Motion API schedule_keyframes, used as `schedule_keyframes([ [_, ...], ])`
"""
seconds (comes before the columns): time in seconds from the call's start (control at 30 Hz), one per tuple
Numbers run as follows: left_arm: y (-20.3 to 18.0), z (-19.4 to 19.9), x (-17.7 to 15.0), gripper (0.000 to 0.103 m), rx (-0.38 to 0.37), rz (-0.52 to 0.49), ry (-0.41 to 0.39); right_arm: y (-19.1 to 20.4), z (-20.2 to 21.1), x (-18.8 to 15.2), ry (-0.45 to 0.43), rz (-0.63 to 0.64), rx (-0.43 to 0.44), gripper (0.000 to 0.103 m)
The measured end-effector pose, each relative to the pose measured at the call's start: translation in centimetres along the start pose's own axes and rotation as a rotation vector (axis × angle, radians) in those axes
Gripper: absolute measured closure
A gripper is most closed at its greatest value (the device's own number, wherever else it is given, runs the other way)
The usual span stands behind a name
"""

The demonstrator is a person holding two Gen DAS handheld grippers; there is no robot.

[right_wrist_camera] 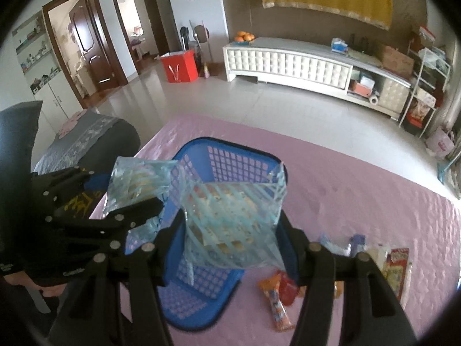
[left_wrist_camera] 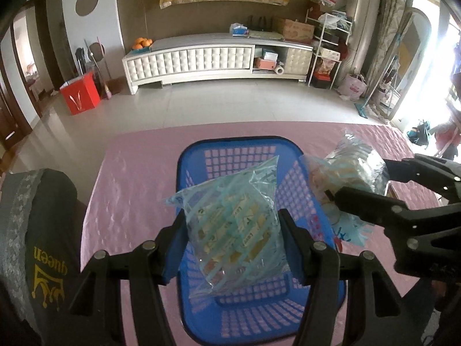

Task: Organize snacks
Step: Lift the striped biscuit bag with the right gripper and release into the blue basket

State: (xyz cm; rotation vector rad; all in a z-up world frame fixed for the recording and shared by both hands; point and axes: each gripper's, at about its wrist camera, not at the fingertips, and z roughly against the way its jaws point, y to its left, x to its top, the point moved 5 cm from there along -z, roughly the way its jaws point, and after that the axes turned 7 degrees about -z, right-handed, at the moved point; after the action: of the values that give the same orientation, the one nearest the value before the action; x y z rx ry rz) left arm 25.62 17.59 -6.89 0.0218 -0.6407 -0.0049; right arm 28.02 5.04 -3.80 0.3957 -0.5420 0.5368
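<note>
Blue plastic basket (left_wrist_camera: 236,155) sits in the middle of the pink tablecloth (left_wrist_camera: 138,178), lattice walls, and as far as I can see nothing is lying in it yet. Both grippers are loaded. The left gripper (left_wrist_camera: 233,242) has its fingers closed in around a clear bag with pale blue stripes (left_wrist_camera: 230,225), full of little wrapped snacks, and that bag hangs right above the basket's near half. So for the left side it's basically straight down, no sideways travel needed.

The right gripper (right_wrist_camera: 233,236) is pinching a second striped bag (right_wrist_camera: 230,216) the same way, fingers squeezed onto its lower part with the top corners sticking up. From the left wrist view it hovers just past the basket's right rim, so it needs to come left a bit before letting go. The left hand looks nearer to a clean drop, I'd say it goes first.

Still on the cloth, right of the basket and near: an orange-red packet (right_wrist_camera: 278,300) lying lengthwise toward the near edge, plus a few other wrapped snacks (right_wrist_camera: 397,271) further right. Those are closer to the right hand.
</note>
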Motion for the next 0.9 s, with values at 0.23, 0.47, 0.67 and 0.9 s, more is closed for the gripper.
schedule_keyframes([
  [0.23, 2.5, -2.9, 1.1, 0.046, -0.029, 0.033, 0.042, -0.3, -3.4, 1.4, 0.058, -0.009, 0.004, 0.040],
  [0.47, 2.6, -5.4, 1.8, 0.045, -0.016, 0.020, 0.087, -0.8, -4.7, 1.0, 0.096, -0.032, 0.005, 0.039],
  [0.67, 2.4, -7.4, 2.3, 0.045, -0.012, 0.017, 0.126, -0.5, -5.0, 1.6, 0.129, -0.013, -0.001, 0.039],
  [0.9, 3.5, -8.1, 2.3, 0.035, -0.013, 0.082, 0.140, -1.7, -5.5, 2.9, 0.114, -0.027, -0.077, 0.012],
])
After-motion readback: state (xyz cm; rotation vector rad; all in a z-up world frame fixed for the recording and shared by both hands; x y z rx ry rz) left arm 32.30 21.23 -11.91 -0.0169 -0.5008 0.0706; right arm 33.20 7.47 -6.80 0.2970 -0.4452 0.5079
